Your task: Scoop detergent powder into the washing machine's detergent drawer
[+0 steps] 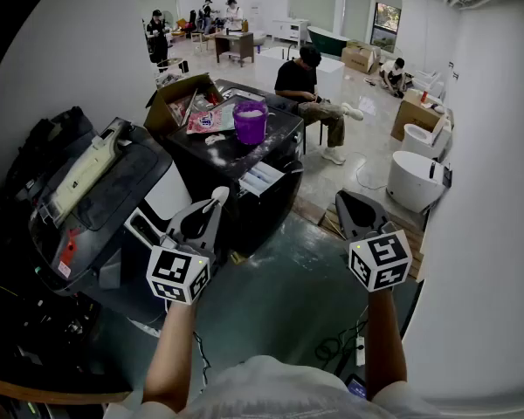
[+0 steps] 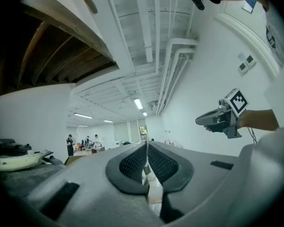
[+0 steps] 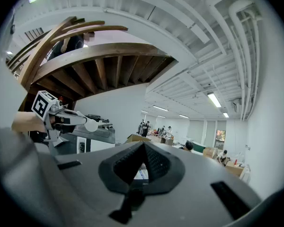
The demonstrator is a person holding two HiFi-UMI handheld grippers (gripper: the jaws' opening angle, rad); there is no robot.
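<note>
A purple tub with white detergent powder stands on top of the black washing machine. Below it the white detergent drawer is pulled out. My left gripper is in the air in front of the machine, shut on the handle of a white scoop; the scoop's round bowl shows in the right gripper view. In the left gripper view the handle is a thin white strip between the pads. My right gripper hangs to the right over the floor, shut, holding nothing.
A cardboard box and packets lie on the machine top behind the tub. A black appliance stands at the left. A person sits behind the machine. White sanitary ware is at the right. Cables lie on the floor.
</note>
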